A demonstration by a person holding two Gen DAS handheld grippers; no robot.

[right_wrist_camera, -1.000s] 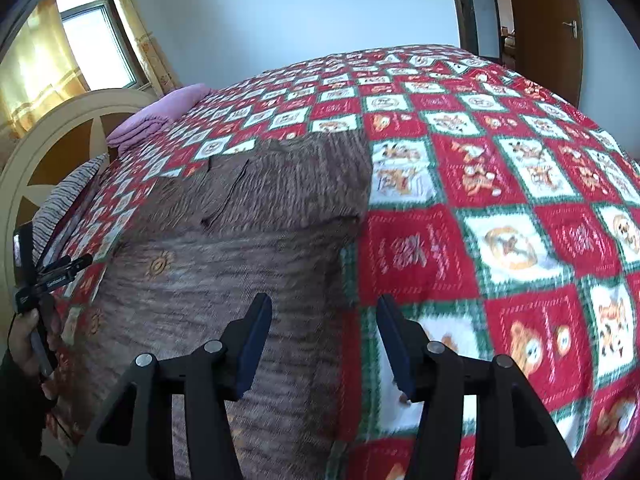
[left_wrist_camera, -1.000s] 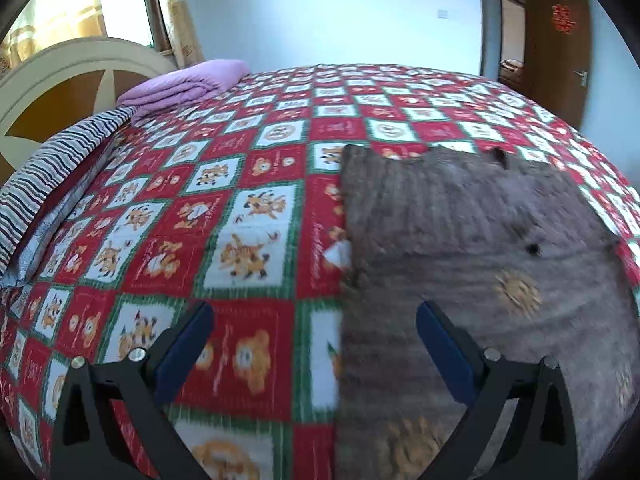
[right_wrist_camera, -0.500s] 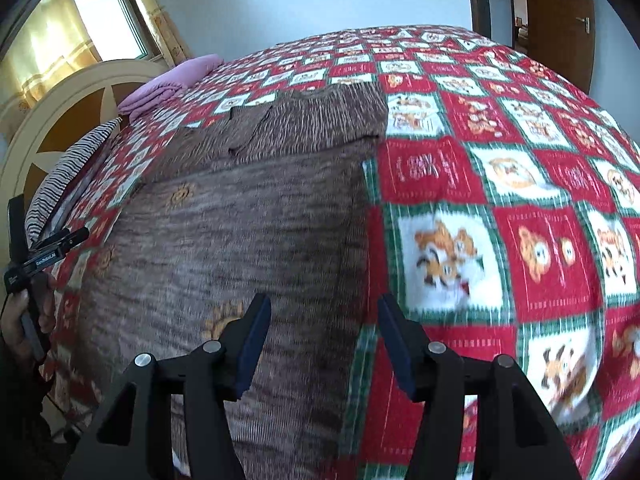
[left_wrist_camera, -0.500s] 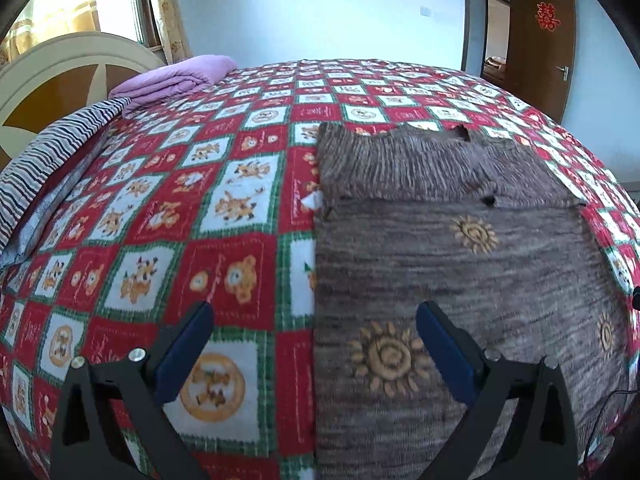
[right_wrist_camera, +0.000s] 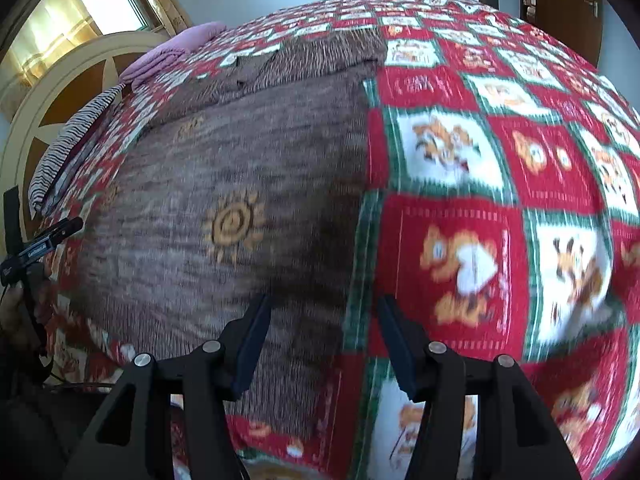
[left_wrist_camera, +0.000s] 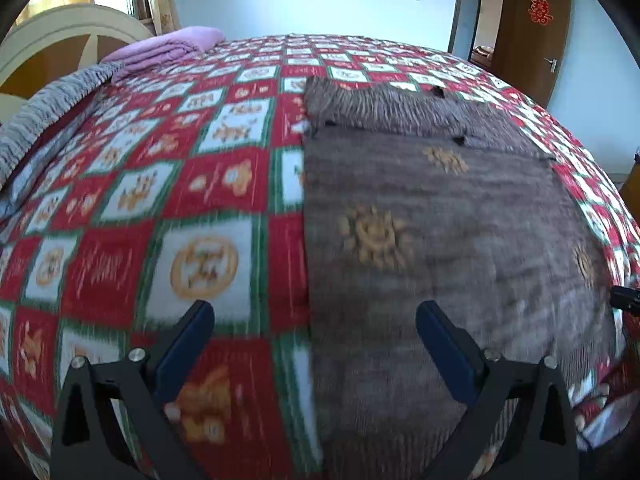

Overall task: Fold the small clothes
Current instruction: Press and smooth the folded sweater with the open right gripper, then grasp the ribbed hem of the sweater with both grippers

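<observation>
A brown knitted sweater (left_wrist_camera: 440,216) with yellow sun motifs lies flat on the bed, its far part folded over into a ribbed band. My left gripper (left_wrist_camera: 316,344) is open above the sweater's near left edge, one finger over the bedspread and the other over the knit. In the right wrist view the same sweater (right_wrist_camera: 240,200) fills the left half. Over its near right edge hangs my right gripper (right_wrist_camera: 324,344), open, with nothing between the fingers. The other gripper shows at the far left of that view, held by a hand (right_wrist_camera: 16,304).
The bed is covered by a red, green and white patchwork bedspread (left_wrist_camera: 160,200). A folded purple blanket (left_wrist_camera: 168,46) and a striped pillow (left_wrist_camera: 44,112) lie by the cream headboard (left_wrist_camera: 60,36). A brown door (left_wrist_camera: 532,32) stands open at the back right.
Both grippers have drawn back toward the near edge of the bed and sunk a little, so the sweater's near part and its sun motifs now fill the views. Their openings look unchanged.
</observation>
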